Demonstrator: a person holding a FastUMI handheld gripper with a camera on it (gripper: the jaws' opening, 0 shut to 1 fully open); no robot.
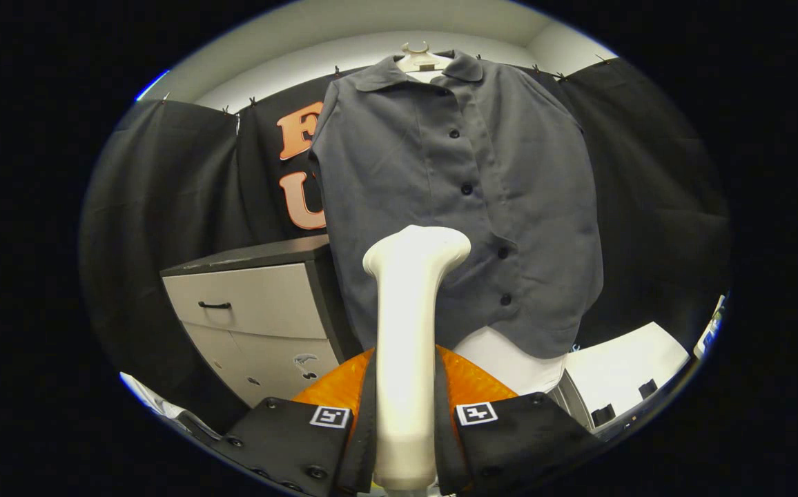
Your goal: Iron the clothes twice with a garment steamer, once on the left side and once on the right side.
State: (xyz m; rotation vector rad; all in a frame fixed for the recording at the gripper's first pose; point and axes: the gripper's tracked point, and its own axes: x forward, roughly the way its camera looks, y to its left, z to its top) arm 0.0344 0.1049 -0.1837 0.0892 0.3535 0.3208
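Grey shirt hanging on a pale hanger against the black booth wall, buttoned down the front, dark buttons in a line, collar up top, hem loose and slightly lifted at lower middle. White garment steamer upright right ahead of the fingers, flared head near the shirt's lower front, beside the lowest buttons; contact with the fabric not determinable. Handle running down between the two fingers.

Around: grey drawer cabinet with dark top and black handle, just left of and partly behind the shirt's lower edge. White rounded shape under the hem, white box-like unit to the right of it. Orange surface low down just behind the fingers, on both sides of the steamer handle. Nothing between steamer head and shirt.

Hand-held gripper: narrow opening, both fingers pressed on the steamer handle from either side, holding it vertical.
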